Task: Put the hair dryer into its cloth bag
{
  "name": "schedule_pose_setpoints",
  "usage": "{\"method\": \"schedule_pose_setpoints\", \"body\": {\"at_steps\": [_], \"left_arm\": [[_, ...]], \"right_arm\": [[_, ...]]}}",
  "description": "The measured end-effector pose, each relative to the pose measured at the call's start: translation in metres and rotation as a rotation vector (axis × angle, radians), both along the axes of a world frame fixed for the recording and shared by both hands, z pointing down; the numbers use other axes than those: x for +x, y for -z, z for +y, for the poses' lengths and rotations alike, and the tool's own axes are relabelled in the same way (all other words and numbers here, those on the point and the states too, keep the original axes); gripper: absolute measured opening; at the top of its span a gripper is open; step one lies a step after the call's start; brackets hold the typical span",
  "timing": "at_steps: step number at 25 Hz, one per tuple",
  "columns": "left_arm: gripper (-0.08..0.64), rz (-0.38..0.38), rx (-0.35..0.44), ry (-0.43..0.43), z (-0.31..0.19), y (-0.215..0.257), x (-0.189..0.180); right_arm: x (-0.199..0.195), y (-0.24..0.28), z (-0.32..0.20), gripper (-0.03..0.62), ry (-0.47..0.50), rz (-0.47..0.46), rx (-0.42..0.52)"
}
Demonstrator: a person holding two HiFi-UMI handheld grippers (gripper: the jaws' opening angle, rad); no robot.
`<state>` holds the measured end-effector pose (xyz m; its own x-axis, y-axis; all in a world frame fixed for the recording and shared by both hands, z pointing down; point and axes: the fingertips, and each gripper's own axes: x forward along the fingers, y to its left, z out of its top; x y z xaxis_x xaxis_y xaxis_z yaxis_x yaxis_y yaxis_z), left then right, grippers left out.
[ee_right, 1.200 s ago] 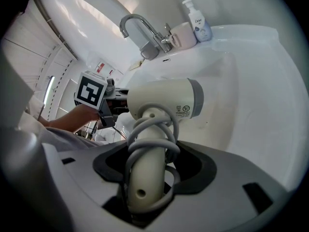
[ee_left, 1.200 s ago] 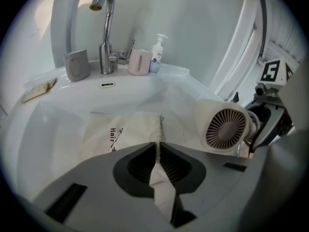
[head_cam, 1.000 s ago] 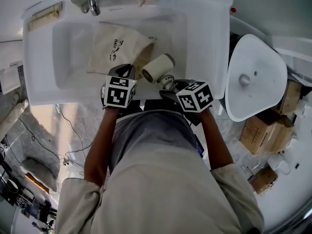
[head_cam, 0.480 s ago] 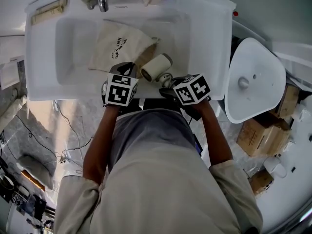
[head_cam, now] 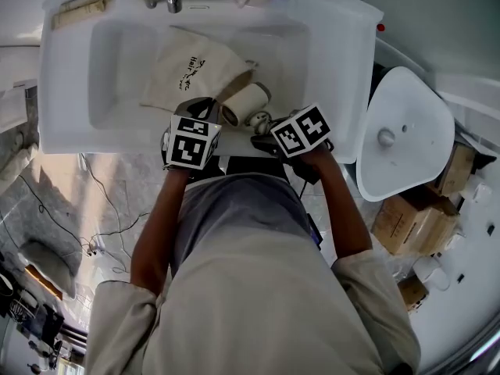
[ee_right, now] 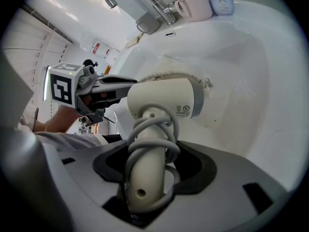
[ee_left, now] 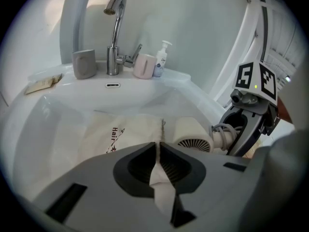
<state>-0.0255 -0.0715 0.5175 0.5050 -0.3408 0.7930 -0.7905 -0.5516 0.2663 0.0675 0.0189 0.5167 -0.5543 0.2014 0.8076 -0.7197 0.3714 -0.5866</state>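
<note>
- The cream hair dryer [ee_right: 164, 100], its cord wound round the handle, is held over the sink [head_cam: 328, 45], barrel just beside the cloth bag [ee_left: 120, 129].
- The right gripper [ee_right: 147, 178] clamps the dryer's handle.
- The left gripper [ee_left: 157, 151] pinches the bag's edge.
- A faucet [ee_left: 115, 33], two cups and a soap bottle [ee_left: 161, 59] line the back rim.

Hair dryer [ee_right: 164, 98] is showing cream, its wound cord [ee_right: 149, 129] pale grey. Cloth bag [head_cam: 187, 73] is showing beige with black lettering. Sink [head_cam: 328, 45] is showing white. Left gripper [ee_left: 157, 151] and right gripper [ee_right: 145, 178] are showing grey jaws, with cubes [head_cam: 192, 141] in black-and-white squares. Mug [ee_left: 144, 66] is showing pink; tumbler [ee_left: 84, 64], grey.
</note>
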Motion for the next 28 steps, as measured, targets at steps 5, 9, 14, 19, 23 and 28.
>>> {"method": "schedule_pose_setpoints", "body": {"at_steps": [5, 9, 14, 19, 23, 28], "left_arm": [[0.034, 0.009, -0.005, 0.019, 0.000, 0.000, -0.001], [0.034, 0.019, -0.008, 0.038, 0.000, 0.001, -0.003], [0.034, 0.023, -0.005, 0.048, 0.000, 0.003, -0.004], [0.034, 0.024, 0.005, 0.055, 0.001, 0.009, -0.006], [0.034, 0.020, 0.008, 0.055, 0.001, 0.009, -0.006], [0.035, 0.055, -0.014, 0.074, 0.003, 0.010, -0.007]], "right_arm": [[-0.002, -0.005, -0.001, 0.252, 0.035, 0.009, -0.024], [-0.005, -0.008, -0.001, 0.252, 0.056, 0.014, -0.034], [-0.007, -0.013, -0.004, 0.252, 0.081, 0.030, -0.041], [-0.009, -0.016, -0.007, 0.252, 0.099, 0.025, -0.053], [-0.011, -0.020, -0.012, 0.252, 0.111, 0.029, -0.055], [-0.016, -0.023, -0.017, 0.252, 0.128, 0.038, -0.055]]}}
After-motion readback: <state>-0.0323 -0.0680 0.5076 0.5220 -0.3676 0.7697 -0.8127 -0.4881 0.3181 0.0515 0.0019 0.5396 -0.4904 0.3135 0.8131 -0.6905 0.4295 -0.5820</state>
